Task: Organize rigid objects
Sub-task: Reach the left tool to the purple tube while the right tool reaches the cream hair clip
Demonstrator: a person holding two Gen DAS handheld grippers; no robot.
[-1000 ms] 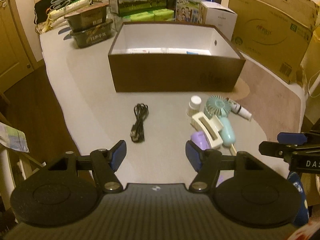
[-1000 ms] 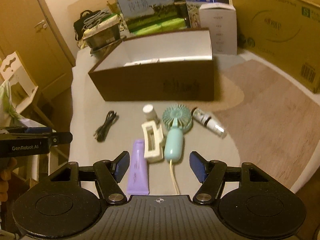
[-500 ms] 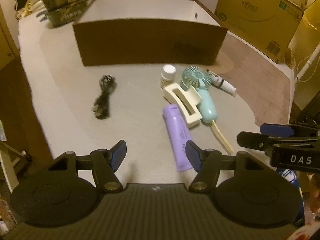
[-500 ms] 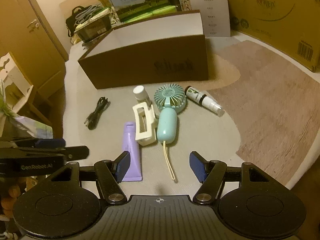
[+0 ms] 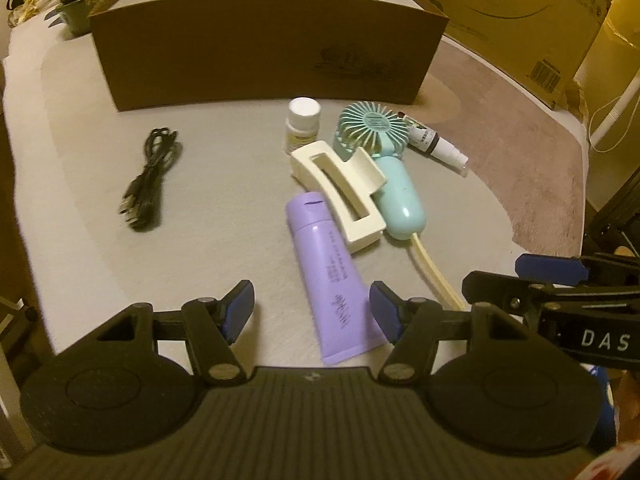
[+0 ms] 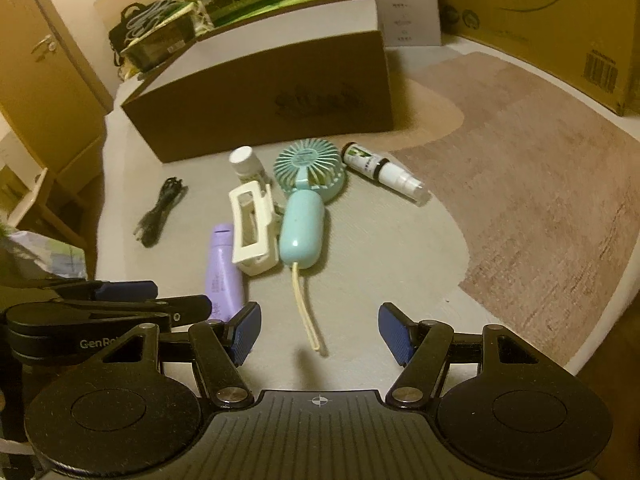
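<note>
Standing toward the far edge of the desk point(image 5: 80, 264), the brown box point(image 5: 264, 48) is open-topped. Just in front of it lie a mint handheld fan point(image 5: 384, 160), a cream hair clip point(image 5: 344, 188) leaning on the fan, a purple tube point(image 5: 332, 280), a black cable point(image 5: 150, 180) well to the left, a spray bottle point(image 6: 384, 172) and a white-capped bottle point(image 5: 303, 124). The left gripper point(image 5: 311, 312) is closing, its jaws astride the tube's tail without touching. The right gripper point(image 6: 319, 330) hangs open over the fan's cord.
</note>
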